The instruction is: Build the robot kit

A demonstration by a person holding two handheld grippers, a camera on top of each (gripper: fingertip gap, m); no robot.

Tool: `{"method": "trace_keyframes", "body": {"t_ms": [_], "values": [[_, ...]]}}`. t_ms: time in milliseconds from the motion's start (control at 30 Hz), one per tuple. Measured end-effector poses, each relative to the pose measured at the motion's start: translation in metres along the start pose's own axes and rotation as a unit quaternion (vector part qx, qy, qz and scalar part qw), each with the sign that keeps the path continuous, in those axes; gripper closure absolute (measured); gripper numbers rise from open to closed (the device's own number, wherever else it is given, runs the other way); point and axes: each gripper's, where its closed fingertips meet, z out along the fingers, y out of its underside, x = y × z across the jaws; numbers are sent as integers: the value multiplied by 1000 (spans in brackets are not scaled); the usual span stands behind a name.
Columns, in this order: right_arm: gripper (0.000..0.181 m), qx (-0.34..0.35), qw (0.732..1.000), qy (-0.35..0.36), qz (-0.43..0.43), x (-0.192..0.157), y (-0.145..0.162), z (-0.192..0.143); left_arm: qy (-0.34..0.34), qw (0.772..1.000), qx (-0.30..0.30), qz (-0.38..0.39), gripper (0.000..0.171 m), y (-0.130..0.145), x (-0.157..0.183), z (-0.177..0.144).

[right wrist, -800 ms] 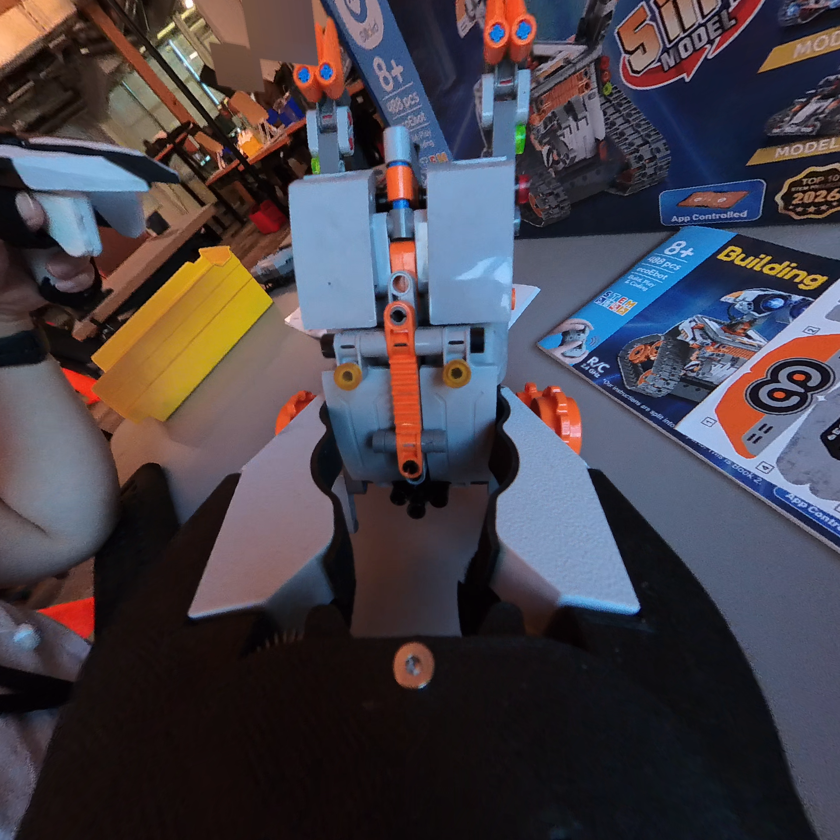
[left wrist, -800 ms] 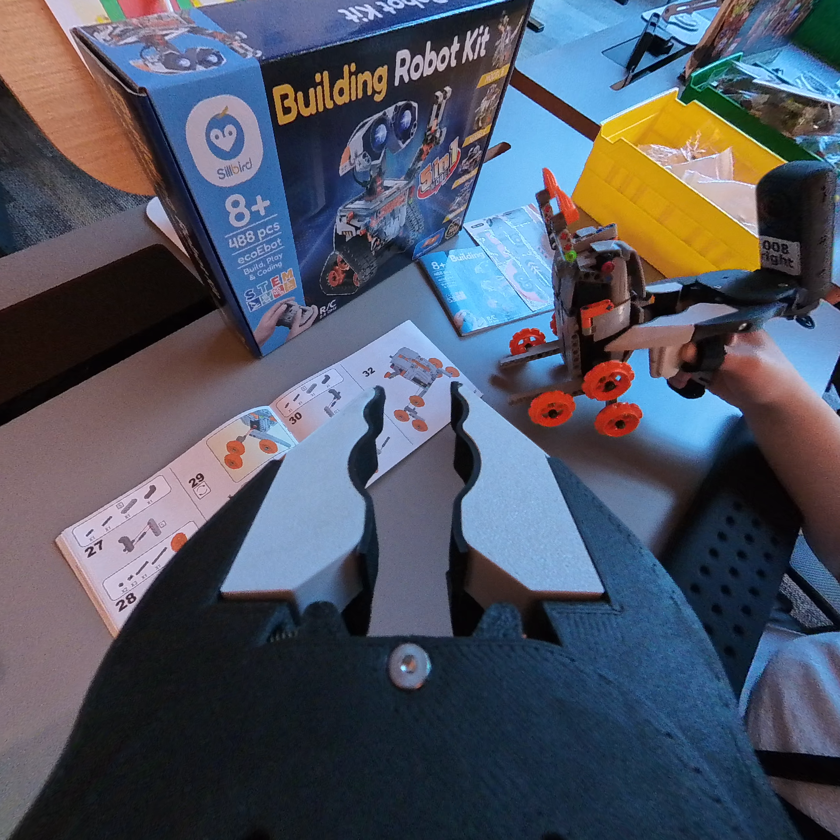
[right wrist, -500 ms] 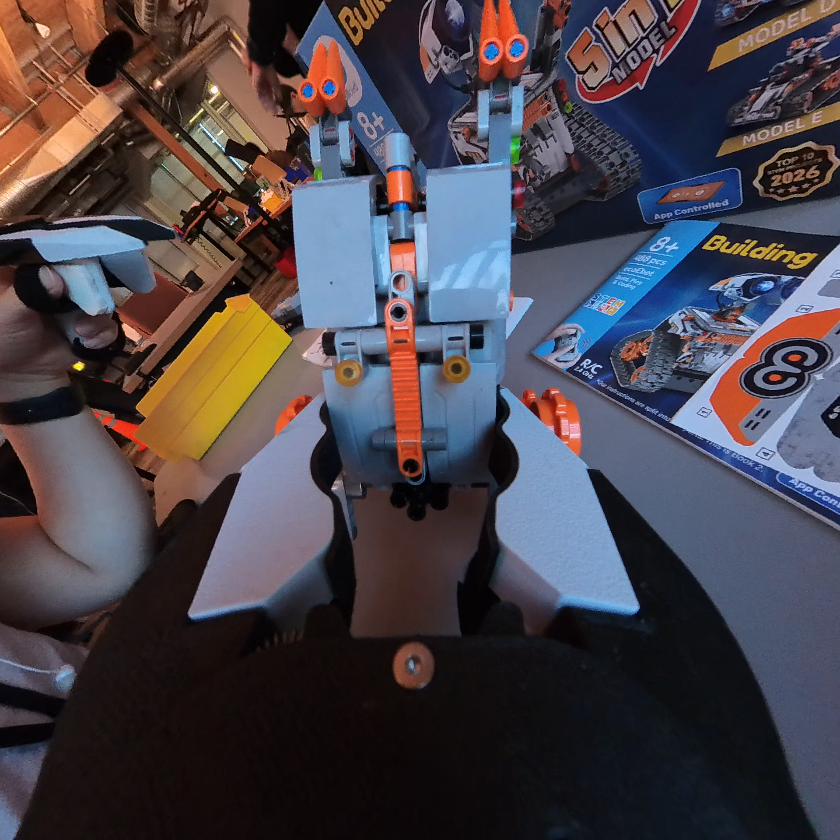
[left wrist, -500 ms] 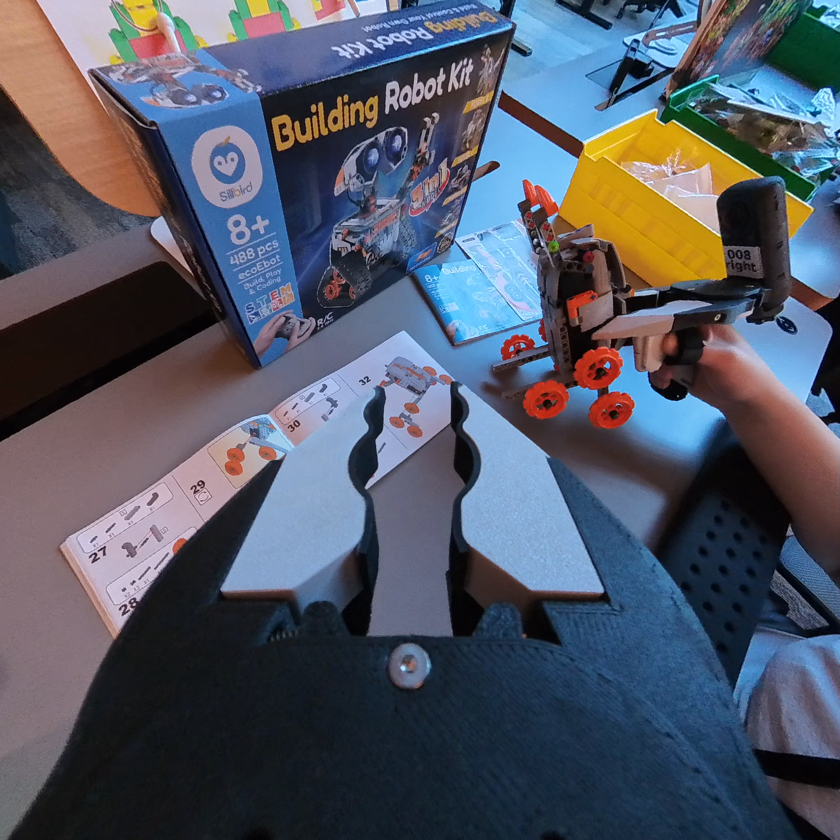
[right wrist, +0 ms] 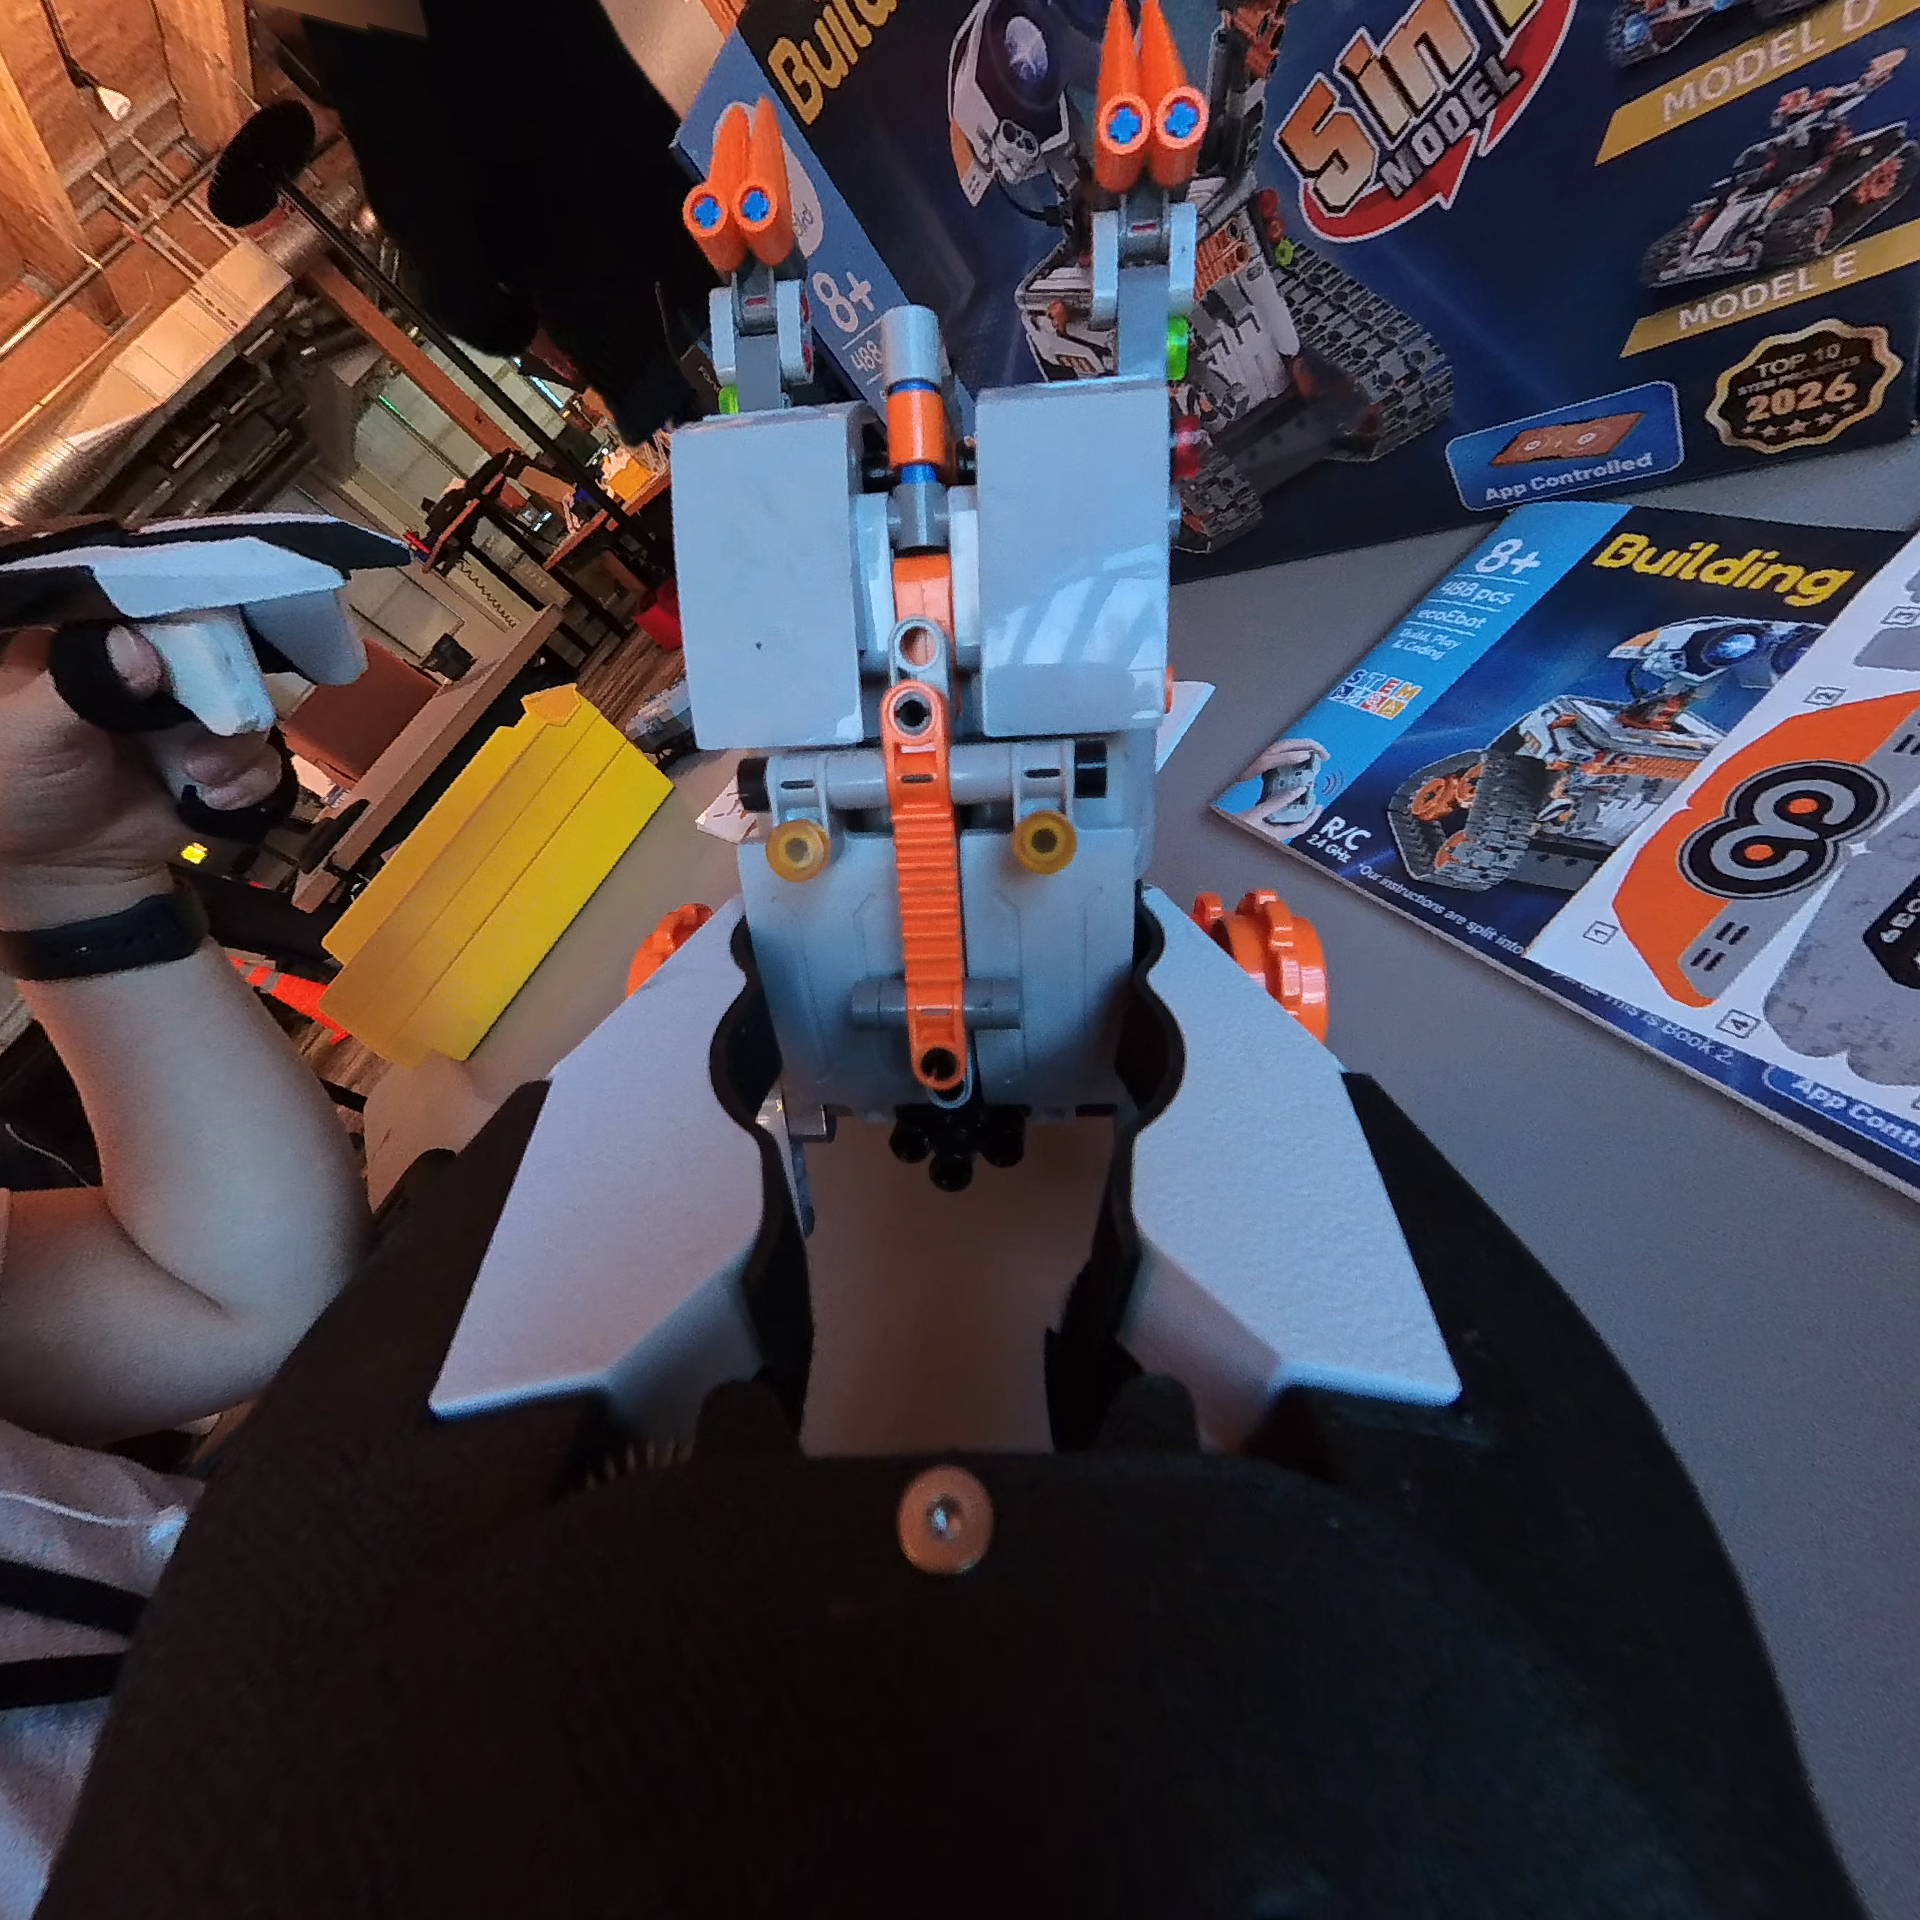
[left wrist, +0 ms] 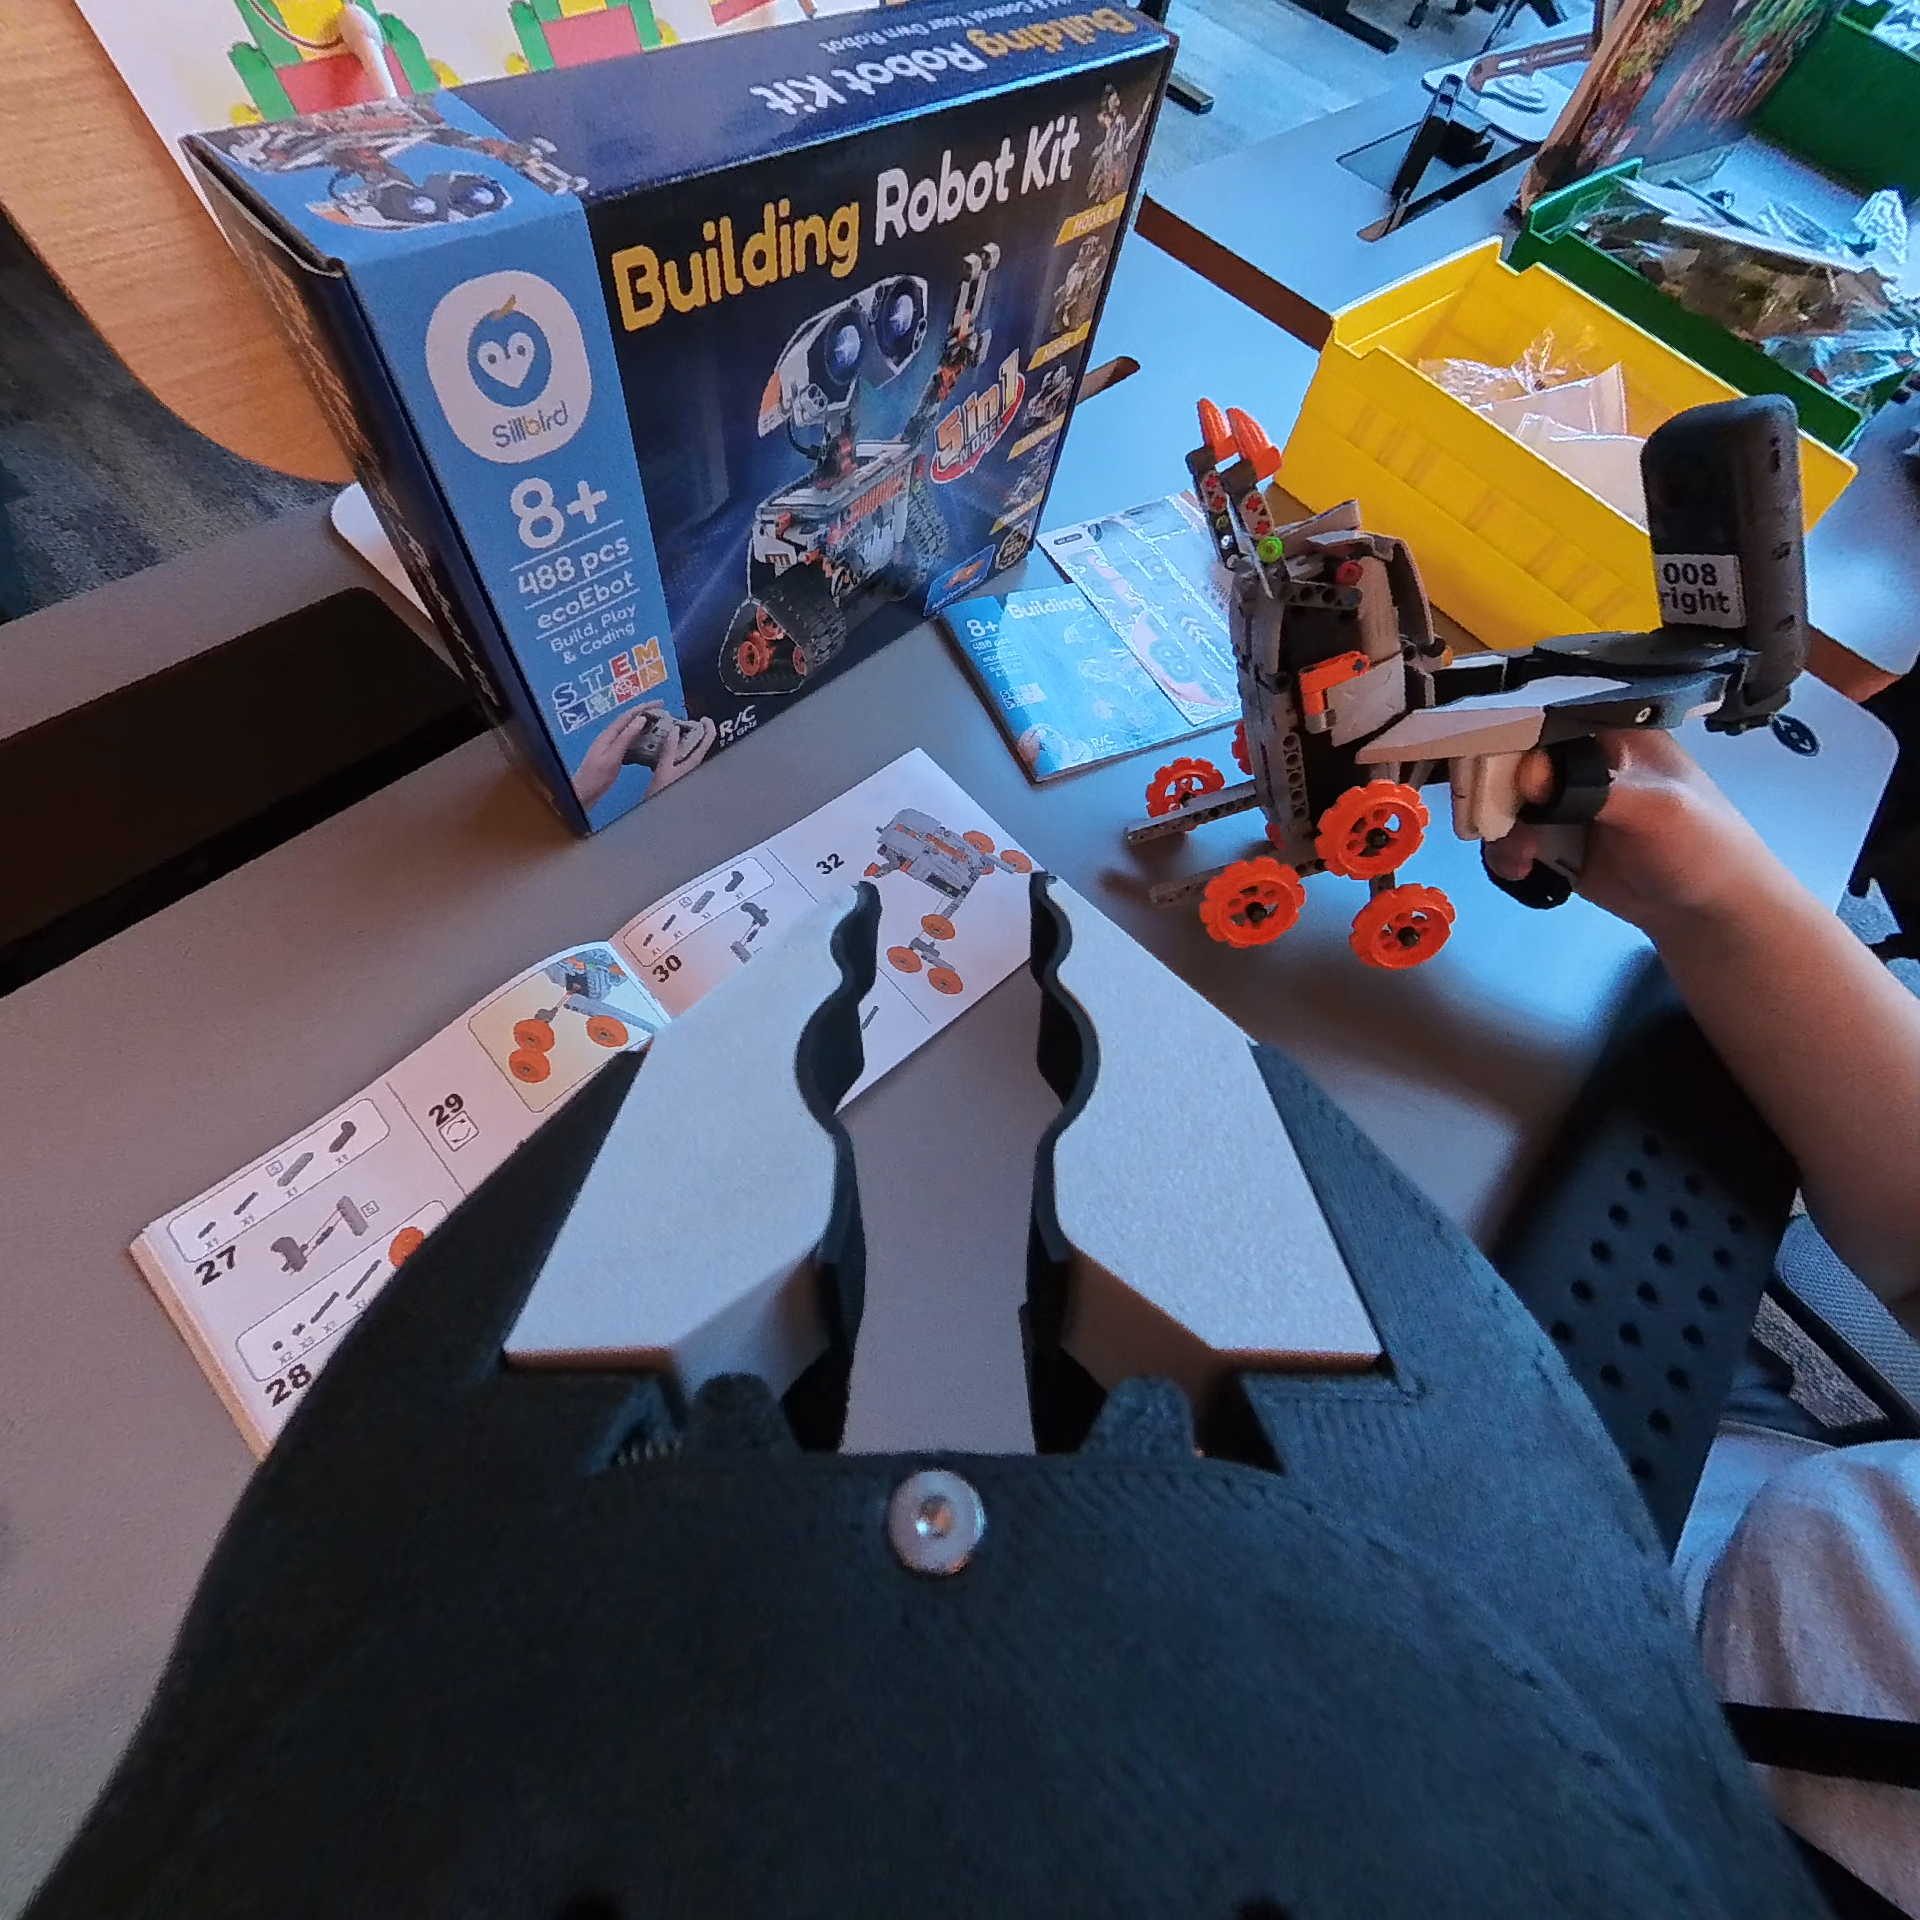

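Hanging nearest, above an open instruction booklet (left wrist: pixel 416 1122) on the grey counter (left wrist: pixel 260 935): the left gripper (left wrist: pixel 951 894), fingers standing apart with nothing between them and touching nothing. Showing through the gap, only a page of the booklet and bare counter. Clamping a toy robot (right wrist: pixel 914 582) just to the right of that: the right gripper (right wrist: pixel 940 935), held in the right hand (left wrist: pixel 1621 831), fingers pressing on both flanks of the lower grey body, below the two grey panels and either side of the orange strip. Tipping the toy up on end, orange claws pointing upward and orange wheels (left wrist: pixel 1252 902) turning toward the left wrist view; seemingly hanging clear of the counter, though contact under the wheels cannot be told. Judging the hold as square and centred, with the body sitting deep in the notches of the fingers; squeezing on the solid block and not on the thin arms or wheel axles looking like the sound way to carry such a brick-built thing, since pressing on the loose parts could be popping them off. Lying beyond the toy, a small blue booklet (left wrist: pixel 1049 665) and a sticker sheet. Standing behind those, a large blue box (left wrist: pixel 727 364). Sitting farther right, a yellow bin (left wrist: pixel 1455 468) with clear bags inside, and past it a green bin (left wrist: pixel 1662 301).
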Motion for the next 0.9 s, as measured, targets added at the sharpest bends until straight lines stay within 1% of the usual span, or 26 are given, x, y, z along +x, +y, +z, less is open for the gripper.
{"method": "trace_keyframes", "body": {"t_ms": [900], "values": [[117,-4,1000,4,-9,-1,1,0,-3,1000,-4,1,144,1,-1,2]]}}
